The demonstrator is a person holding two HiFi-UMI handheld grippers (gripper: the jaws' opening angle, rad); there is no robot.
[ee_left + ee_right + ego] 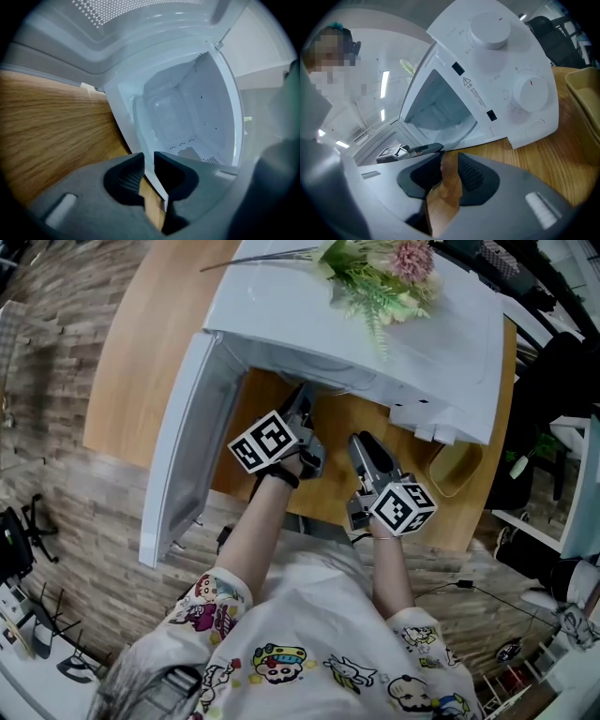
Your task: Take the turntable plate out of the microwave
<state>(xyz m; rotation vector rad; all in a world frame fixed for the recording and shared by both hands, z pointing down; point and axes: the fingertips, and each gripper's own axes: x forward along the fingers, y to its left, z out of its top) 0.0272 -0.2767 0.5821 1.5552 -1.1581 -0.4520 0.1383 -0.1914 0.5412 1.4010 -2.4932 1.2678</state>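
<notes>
Both grippers sit low in front of you over the wooden table [141, 352]. Your right gripper [450, 159] is released: its jaws are apart with only bare wood showing between them, and it stops just short of the microwave [309, 324]. Your left gripper [148, 158] is rolled onto its side at the microwave's mouth. Its jaws stand slightly apart and grasp nothing, and the white lower lip of the opening shows through the gap. The door [187, 446] hangs wide open on your left. Past the lip, the turntable plate [147, 126] lies on the cavity floor, only faintly visible. A yellow tray [455, 465] sits on the table to the right of the microwave, and flowers [384, 277] lie on its top.
</notes>
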